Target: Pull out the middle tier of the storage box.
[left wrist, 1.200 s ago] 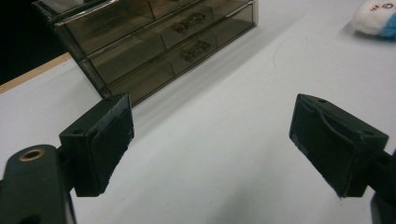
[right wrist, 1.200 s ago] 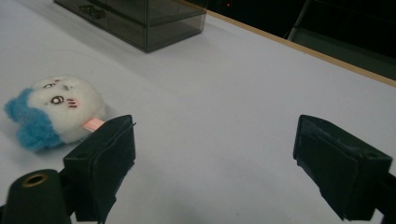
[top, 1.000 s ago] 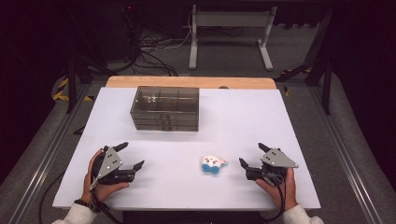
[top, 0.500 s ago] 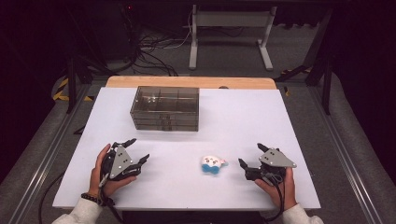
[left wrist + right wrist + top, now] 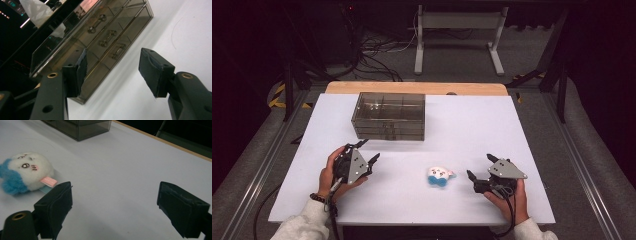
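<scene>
My left gripper is spread wide and holds nothing, tipped toward the smoky drawer box just beyond it, whose small handles face me with only bare table between. The plush, white with blue, lies mid-table between my hands. Its pink tag is too small to read, and my right gripper, also wide and empty, sits just beside it.
</scene>
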`<action>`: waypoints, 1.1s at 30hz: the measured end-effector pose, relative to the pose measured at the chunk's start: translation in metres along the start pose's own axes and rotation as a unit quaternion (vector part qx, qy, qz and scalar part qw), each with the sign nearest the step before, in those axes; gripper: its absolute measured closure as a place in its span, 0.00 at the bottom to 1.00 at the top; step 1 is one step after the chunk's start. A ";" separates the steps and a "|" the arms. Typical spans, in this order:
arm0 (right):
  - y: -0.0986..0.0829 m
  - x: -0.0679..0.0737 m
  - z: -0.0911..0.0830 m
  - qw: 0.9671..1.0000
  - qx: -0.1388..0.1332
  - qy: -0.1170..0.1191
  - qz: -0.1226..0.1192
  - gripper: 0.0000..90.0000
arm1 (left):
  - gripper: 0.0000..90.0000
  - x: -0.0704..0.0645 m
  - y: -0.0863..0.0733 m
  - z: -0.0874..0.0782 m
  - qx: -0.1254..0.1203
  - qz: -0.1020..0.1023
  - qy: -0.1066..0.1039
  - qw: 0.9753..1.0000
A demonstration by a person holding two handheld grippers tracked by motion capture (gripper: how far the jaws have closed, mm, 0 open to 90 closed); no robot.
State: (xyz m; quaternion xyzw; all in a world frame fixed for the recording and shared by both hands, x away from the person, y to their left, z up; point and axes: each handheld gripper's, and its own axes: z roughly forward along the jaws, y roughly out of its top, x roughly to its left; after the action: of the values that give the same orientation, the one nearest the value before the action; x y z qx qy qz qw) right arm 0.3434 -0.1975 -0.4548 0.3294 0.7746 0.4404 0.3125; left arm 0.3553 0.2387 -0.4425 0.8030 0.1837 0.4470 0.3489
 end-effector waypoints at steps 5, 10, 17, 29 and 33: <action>-0.001 -0.001 0.000 1.000 0.000 0.000 0.002 0.15 | 0.45 -0.001 0.006 0.017 0.004 0.012 0.003 1.000; -0.001 0.000 0.001 1.000 0.004 0.001 0.001 0.15 | 0.46 -0.005 0.008 0.033 0.018 0.041 0.021 0.999; -0.002 0.001 0.004 1.000 0.012 0.003 -0.001 0.15 | 0.55 -0.016 0.014 0.049 0.040 0.114 0.071 0.990; -0.003 0.001 0.005 1.000 0.018 0.007 -0.001 0.15 | 0.69 -0.029 0.015 0.071 0.073 0.204 0.134 0.967; -0.004 0.001 0.005 1.000 0.020 0.010 0.002 0.15 | 0.74 -0.031 0.014 0.077 0.085 0.219 0.148 0.960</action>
State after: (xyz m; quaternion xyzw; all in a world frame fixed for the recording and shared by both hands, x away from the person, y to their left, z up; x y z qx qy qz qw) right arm 0.3460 -0.1953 -0.4605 0.3328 0.7853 0.4289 0.2976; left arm 0.4039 0.1796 -0.4777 0.7750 0.0901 0.6093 0.1413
